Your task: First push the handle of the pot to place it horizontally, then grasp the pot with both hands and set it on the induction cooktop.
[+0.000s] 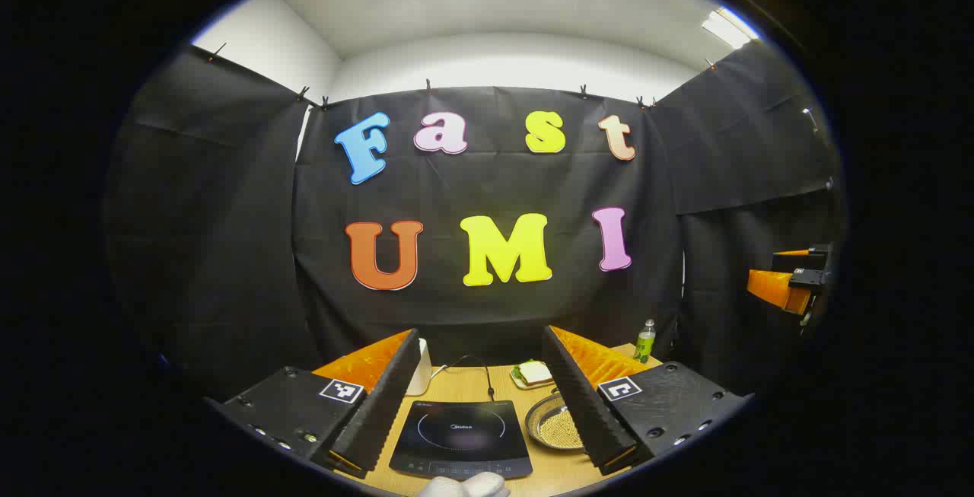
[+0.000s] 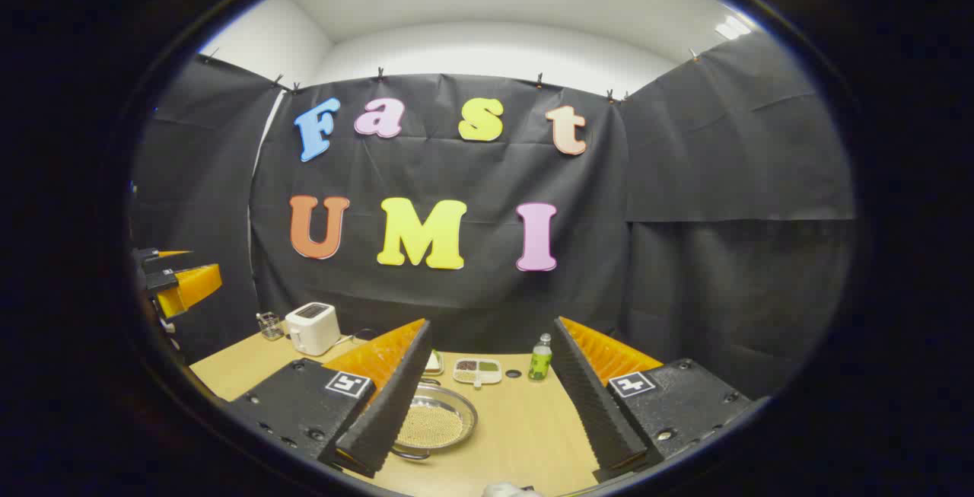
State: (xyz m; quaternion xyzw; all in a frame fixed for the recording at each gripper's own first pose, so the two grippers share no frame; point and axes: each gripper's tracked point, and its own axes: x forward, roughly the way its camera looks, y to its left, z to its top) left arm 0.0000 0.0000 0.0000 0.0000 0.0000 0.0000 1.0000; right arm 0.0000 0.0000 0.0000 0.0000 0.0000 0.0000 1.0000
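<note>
Both grippers, left gripper (image 1: 479, 413) and right gripper (image 2: 487, 413), gape empty; approach round steel pot (image 2: 435, 425) beside black induction cooktop (image 1: 461, 438), nudging handle gently.

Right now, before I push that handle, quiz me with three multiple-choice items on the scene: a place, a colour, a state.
1. In the left gripper view, the pot sits where relative to the induction cooktop?
A. on it
B. to its right
C. to its left

2. The bottle is:
A. red
B. blue
C. green

3. The left tongs and right tongs are:
A. both open
B. both shut
C. shut on the pot

Answers: 1 B, the pot rests on the table beside the cooktop's right edge. 2 C, its body shows green. 3 A, wide gaps separate each pair of fingers.
</note>
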